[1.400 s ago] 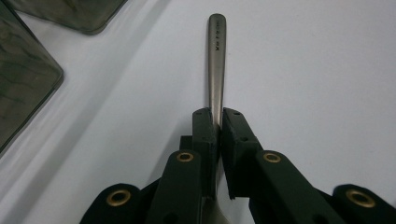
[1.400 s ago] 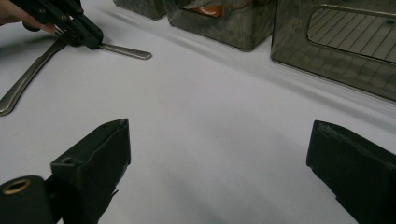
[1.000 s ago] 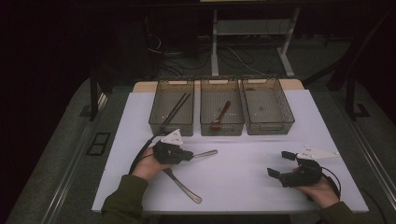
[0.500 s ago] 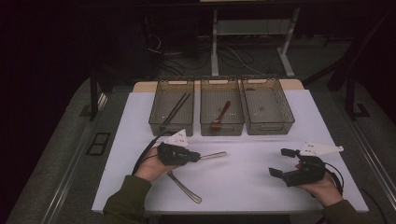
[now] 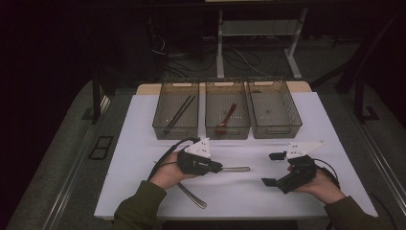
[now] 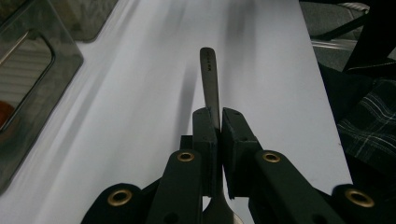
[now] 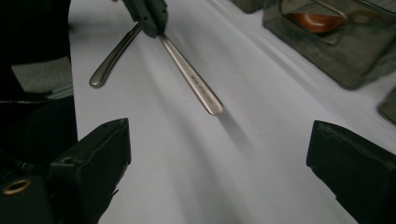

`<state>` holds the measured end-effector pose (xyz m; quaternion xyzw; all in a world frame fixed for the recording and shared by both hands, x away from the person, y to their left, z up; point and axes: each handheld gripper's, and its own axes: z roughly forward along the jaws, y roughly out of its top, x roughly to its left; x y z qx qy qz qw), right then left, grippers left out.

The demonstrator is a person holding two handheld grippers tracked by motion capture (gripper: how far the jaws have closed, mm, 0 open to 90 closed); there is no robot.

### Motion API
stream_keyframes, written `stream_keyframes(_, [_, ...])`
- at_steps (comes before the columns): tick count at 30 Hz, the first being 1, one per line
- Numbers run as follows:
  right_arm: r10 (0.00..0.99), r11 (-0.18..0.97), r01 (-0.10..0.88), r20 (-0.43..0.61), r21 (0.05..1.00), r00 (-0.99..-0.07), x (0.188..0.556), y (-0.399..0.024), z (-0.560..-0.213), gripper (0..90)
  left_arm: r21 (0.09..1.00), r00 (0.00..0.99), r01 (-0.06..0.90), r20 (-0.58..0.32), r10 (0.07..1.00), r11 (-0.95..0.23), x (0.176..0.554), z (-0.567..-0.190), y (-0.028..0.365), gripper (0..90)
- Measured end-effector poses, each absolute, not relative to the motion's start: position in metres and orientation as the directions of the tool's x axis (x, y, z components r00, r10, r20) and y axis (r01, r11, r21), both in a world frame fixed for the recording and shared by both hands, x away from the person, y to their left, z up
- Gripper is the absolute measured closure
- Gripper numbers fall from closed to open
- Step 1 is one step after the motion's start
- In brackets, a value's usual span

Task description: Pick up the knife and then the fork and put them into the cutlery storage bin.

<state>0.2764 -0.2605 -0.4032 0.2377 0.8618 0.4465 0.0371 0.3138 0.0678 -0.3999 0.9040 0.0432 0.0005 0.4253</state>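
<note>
Metal utensil (image 6: 209, 79) is clamped in left gripper (image 5: 218, 167); right gripper (image 5: 273, 168) jaws gape wide.

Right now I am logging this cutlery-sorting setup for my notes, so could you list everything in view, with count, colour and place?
Clear smoky plastic bins: three, in a row at the far side of the white table top.
Black chopsticks: one pair, in the left bin.
Reddish-brown wooden spoon: one, in the middle bin.
Right bin: looks empty.
Silver metal utensil handle: one, clamped in the left gripper, pointing right.
Second silver metal utensil: one, lying on the table near the left hand.
Left gripper: black, shut on the handle.
Right gripper: black, open, at the table's right.
Person's hands and olive sleeves: two, at the near edge.
</note>
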Motion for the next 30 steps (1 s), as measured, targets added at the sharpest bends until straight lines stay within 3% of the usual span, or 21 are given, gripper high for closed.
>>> stream_keyframes(6, [0.363,0.55,0.327,0.133,0.768,-0.922,0.285,-0.237,-0.398,7.7,0.777,0.999,0.051,-0.033,0.04,-0.627,0.313,-0.394,0.058,83.6])
stream_keyframes(8, [0.327,0.571,0.31,0.135,0.76,-0.935,0.287,-0.228,-0.396,14.0,0.781,0.999,0.042,-0.032,0.028,-0.623,0.312,-0.393,0.054,83.6])
stream_keyframes(13, [0.25,0.637,0.245,0.105,0.731,-0.963,0.296,-0.21,-0.395,17.2,0.773,1.0,0.0,-0.017,-0.02,-0.634,0.312,-0.39,0.044,83.6])
stream_keyframes(30, [0.077,0.738,0.156,0.148,0.656,-0.986,0.312,-0.181,-0.399,67.8,0.764,0.995,-0.072,0.014,-0.095,-0.641,0.308,-0.385,0.03,83.6])
